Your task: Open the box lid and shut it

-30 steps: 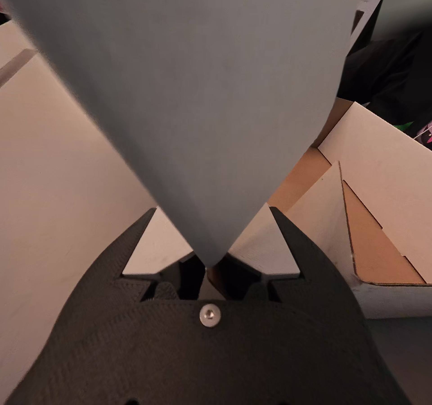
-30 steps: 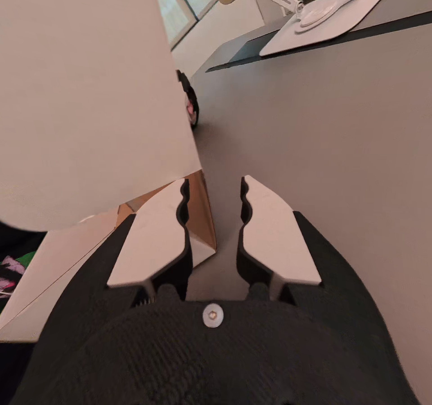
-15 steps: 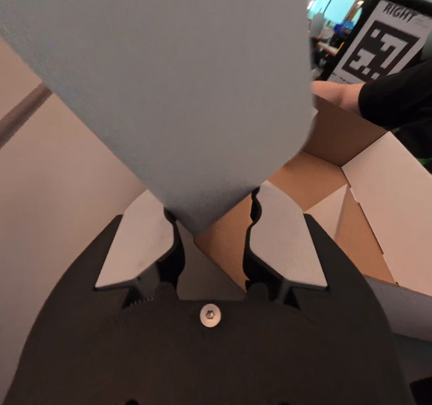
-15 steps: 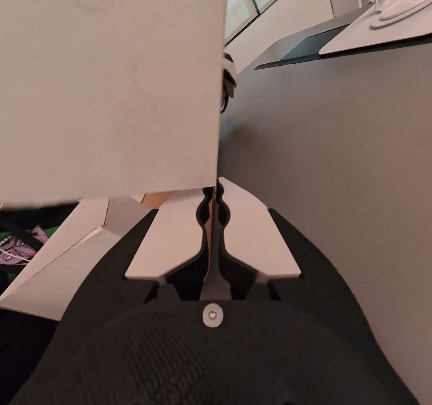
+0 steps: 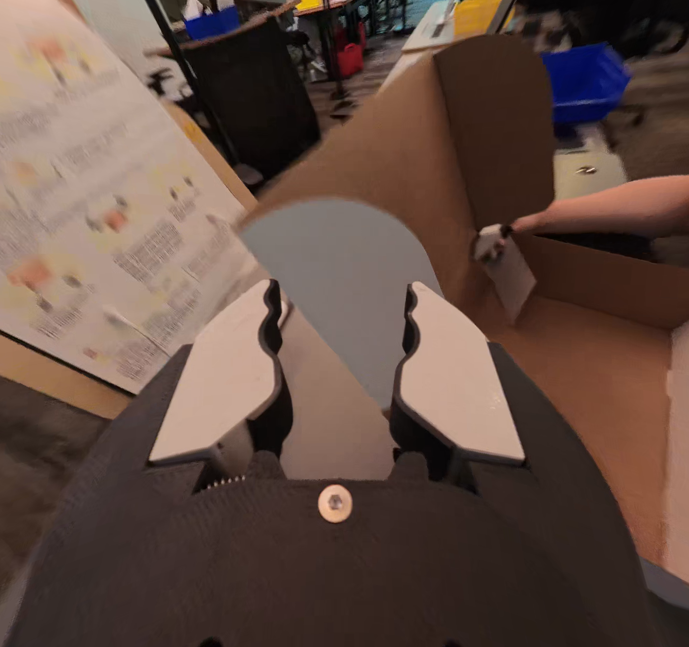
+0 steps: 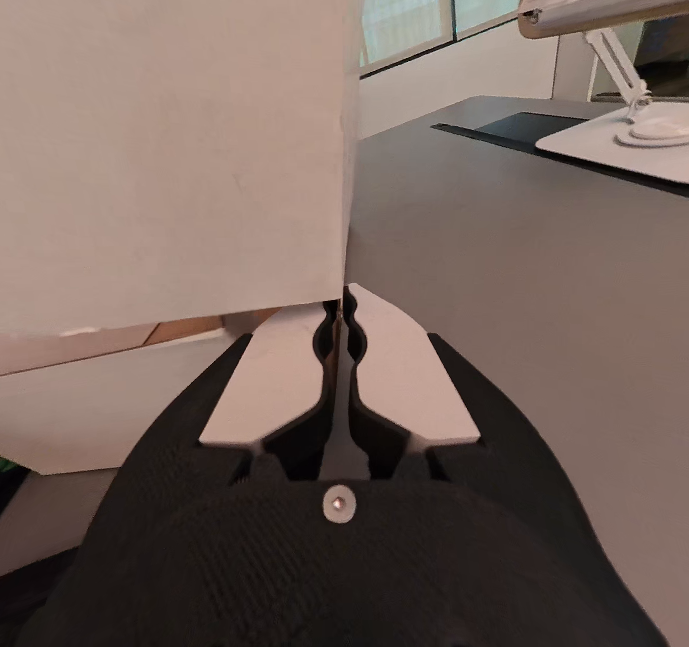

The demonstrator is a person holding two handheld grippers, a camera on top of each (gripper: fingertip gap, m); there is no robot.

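Note:
The cardboard box [image 5: 581, 375] stands open, brown inside and white outside. Its lid [image 5: 402, 166] is raised nearly upright. In the left wrist view, a rounded grey-blue lid flap [image 5: 335, 256] lies in the gap of my left gripper [image 5: 341, 293], whose jaws are wide open and not clamping it. My right gripper [image 6: 341, 301] is shut on the lid's side edge, with the white outer face of the lid [image 6: 167, 144] filling the upper left. The right gripper also shows far off in the left wrist view [image 5: 492, 245], pinching the lid's side flap.
A person's forearm [image 5: 604, 207] reaches in from the right. A large printed board [image 5: 93, 189] leans at the left. On the grey table [image 6: 522, 293], a white stand [image 6: 615, 136] sits at the back right. Blue bins and desks stand far behind.
My left gripper opened and let go of the grey-blue flap. My right gripper closed on the lid's edge and keeps hold. The lid swung up and away, uncovering the room behind.

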